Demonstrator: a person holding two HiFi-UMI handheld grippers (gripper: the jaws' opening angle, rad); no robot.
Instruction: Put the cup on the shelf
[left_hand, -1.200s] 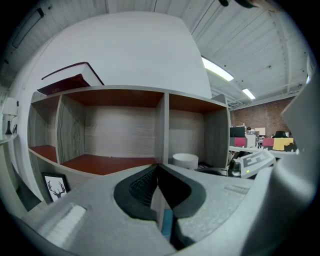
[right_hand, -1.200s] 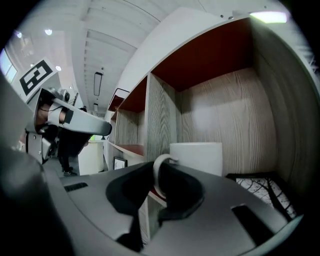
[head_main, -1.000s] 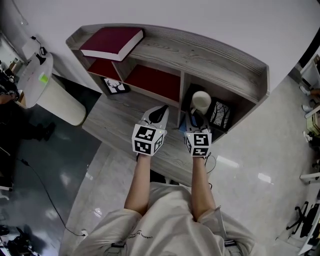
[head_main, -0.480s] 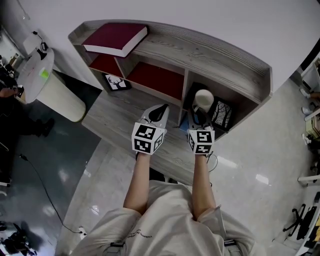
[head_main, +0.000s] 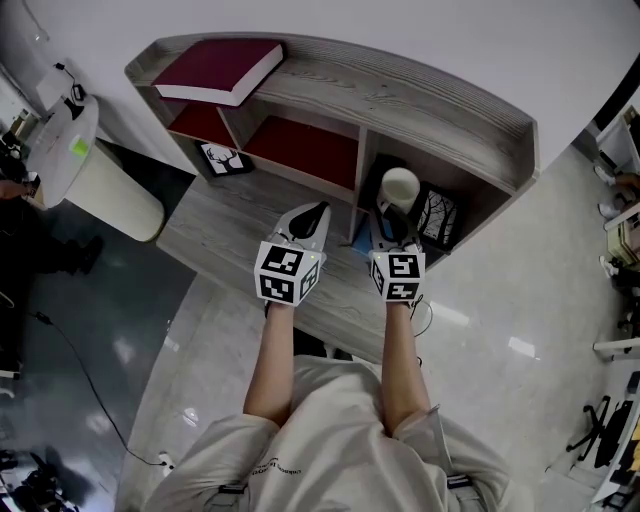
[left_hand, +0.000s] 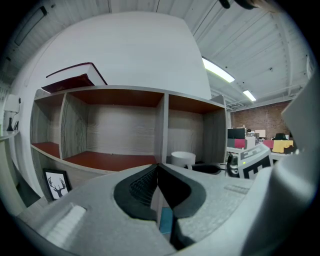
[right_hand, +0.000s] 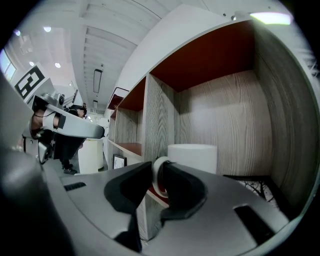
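Observation:
The white cup (head_main: 400, 186) is at the mouth of the shelf's (head_main: 430, 100) right-hand compartment. My right gripper (head_main: 389, 222) is shut on its handle. In the right gripper view the handle (right_hand: 159, 176) is pinched between the dark pads and the cup body (right_hand: 192, 157) stands upright just beyond them; whether its base rests on the compartment floor is hidden. My left gripper (head_main: 310, 220) hovers over the desk (head_main: 215, 235) in front of the middle compartment. Its jaws (left_hand: 157, 172) are shut with nothing between them.
A framed tree picture (head_main: 438, 218) leans at the back right of the cup's compartment. A deer picture (head_main: 220, 158) stands under the left shelf, and a dark red book (head_main: 218, 70) lies on top. A white bin (head_main: 90, 180) stands left of the desk.
The head view has shifted slightly. Both grippers and the cup keep nearly the same places relative to the shelf.

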